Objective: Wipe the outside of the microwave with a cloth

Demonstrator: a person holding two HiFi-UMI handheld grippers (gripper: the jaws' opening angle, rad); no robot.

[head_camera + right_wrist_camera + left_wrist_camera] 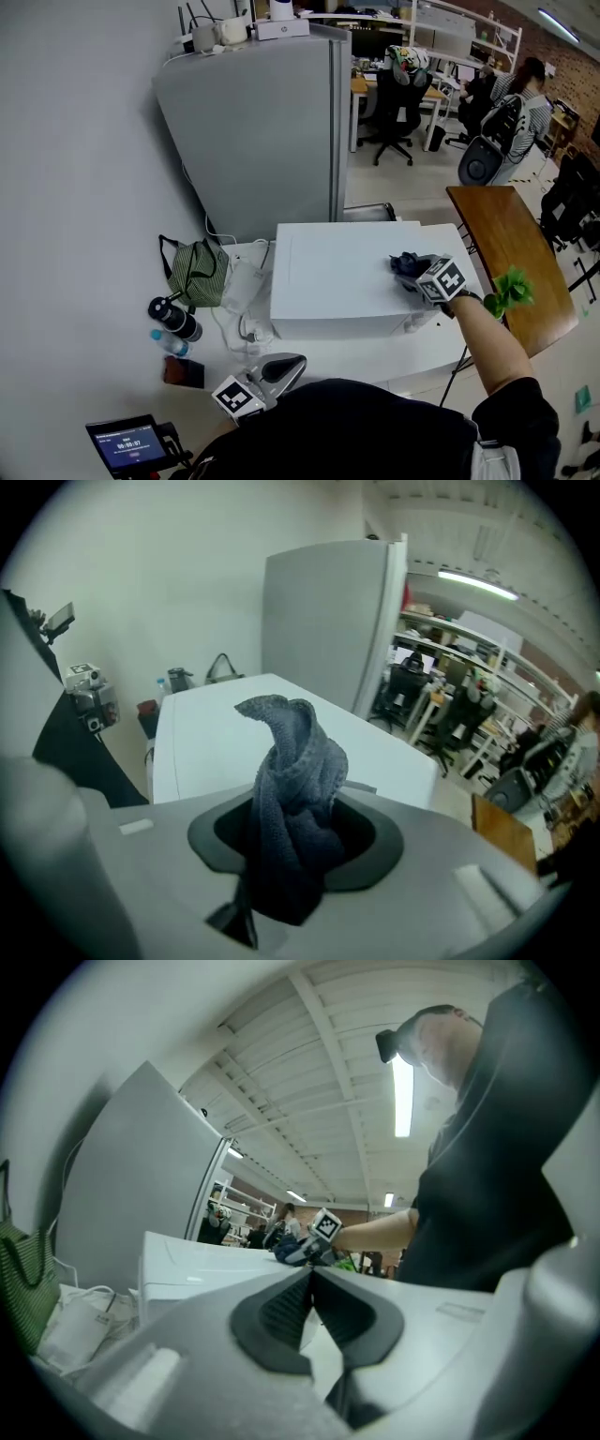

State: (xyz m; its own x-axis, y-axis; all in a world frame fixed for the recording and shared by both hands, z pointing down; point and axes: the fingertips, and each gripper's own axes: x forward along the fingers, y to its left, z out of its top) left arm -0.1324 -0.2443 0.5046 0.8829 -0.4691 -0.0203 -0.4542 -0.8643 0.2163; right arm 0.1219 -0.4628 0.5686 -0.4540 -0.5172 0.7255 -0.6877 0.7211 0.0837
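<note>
The white microwave (337, 277) stands on a white table (427, 352), its flat top facing up; it also shows in the right gripper view (216, 738) and the left gripper view (187, 1260). My right gripper (412, 272) is over the right part of the top, shut on a dark blue-grey cloth (405, 264) that bunches up between its pads (291, 789). My left gripper (286, 367) is low at the table's front edge, level, shut with nothing in it (311, 1283).
A grey fridge (262, 122) stands behind the microwave. Left of the microwave lie a green striped bag (197, 272), a clear bag with cables (239, 291), two bottles (173, 323) and a dark wallet (183, 372). A wooden table (511, 253) stands to the right.
</note>
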